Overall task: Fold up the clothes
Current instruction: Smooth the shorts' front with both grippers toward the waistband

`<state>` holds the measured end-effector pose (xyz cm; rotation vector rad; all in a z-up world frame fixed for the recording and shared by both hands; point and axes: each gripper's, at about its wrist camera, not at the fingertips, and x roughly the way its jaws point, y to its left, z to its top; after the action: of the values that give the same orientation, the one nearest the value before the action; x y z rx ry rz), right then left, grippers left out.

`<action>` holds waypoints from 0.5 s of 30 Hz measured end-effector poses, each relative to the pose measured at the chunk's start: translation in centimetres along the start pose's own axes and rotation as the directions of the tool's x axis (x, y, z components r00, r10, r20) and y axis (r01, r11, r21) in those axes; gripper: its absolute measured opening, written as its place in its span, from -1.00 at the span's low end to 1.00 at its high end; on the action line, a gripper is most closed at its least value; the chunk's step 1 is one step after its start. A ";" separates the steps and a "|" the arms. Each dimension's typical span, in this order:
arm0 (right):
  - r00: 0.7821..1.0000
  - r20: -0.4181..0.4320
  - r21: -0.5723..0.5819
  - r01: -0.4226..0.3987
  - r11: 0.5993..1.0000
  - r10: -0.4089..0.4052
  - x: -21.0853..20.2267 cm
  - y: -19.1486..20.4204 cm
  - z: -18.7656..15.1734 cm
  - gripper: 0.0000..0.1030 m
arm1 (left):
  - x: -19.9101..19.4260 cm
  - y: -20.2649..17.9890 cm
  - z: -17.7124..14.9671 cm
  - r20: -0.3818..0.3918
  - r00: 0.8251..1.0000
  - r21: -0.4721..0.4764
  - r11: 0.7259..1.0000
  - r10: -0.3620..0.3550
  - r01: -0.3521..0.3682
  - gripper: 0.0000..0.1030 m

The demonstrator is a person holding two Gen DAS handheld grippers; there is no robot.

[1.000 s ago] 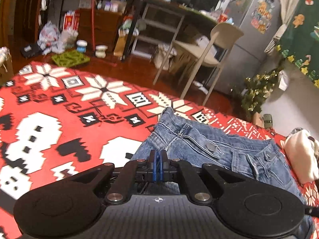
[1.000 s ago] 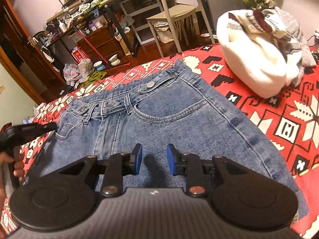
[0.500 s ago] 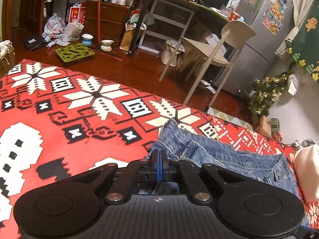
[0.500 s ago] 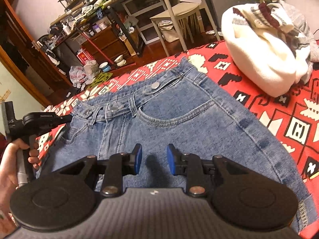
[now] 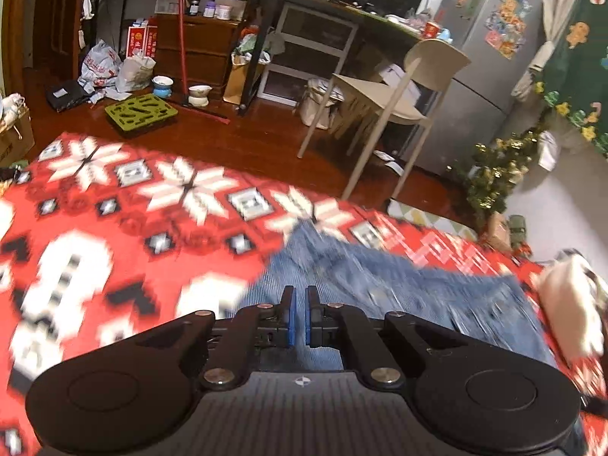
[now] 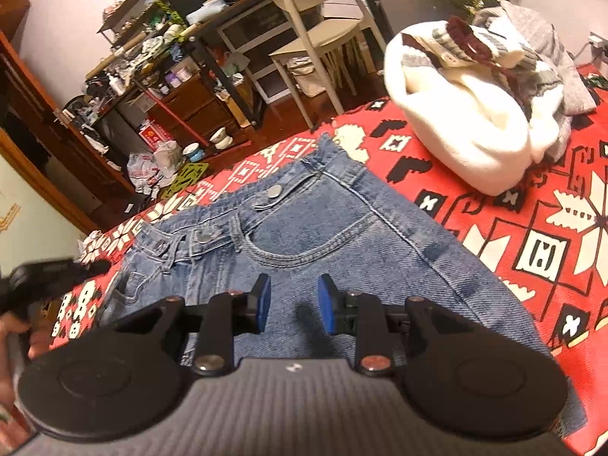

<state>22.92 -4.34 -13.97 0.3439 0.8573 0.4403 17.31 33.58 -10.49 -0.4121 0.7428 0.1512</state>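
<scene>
Jeans lie front-up, waistband away from us, on the red blanket beside a white sweater. Our right gripper hovers wide over them; our left gripper, narrowly parted, holds nothing. Grabbing one denim layer could skew the fold.

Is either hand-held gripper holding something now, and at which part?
Nothing is held. The left hand-held gripper has a narrow empty gap between its blue pads, and the right hand-held gripper is open above the blue denim jeans.
</scene>
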 end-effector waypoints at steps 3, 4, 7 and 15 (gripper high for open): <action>1.000 0.005 -0.033 -0.007 0.999 0.007 -0.4 0.5 -0.2 -0.44 | -1.9 0.0 -3.1 -0.039 0.999 -0.049 0.999 -0.026 0.024 -0.90; 1.000 0.007 -0.044 -0.009 0.999 0.010 -0.6 0.6 -0.3 -0.45 | -2.1 0.0 -4.0 -0.061 0.998 -0.060 0.998 -0.026 0.022 -0.90; 1.000 0.011 -0.077 -0.016 0.997 0.017 -1.0 1.1 -0.5 -0.71 | -2.5 -0.5 -5.9 -0.105 0.994 -0.072 0.997 -0.031 0.023 -0.90; 0.996 0.069 -0.180 0.070 0.981 -0.058 -2.3 2.9 -1.0 -0.81 | -3.2 -2.5 -6.2 -0.047 0.999 0.065 0.998 -0.016 0.019 -0.90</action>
<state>20.15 -2.88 -11.70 0.1597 0.7580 0.4423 11.77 28.78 -11.61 -0.3606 0.7877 0.1003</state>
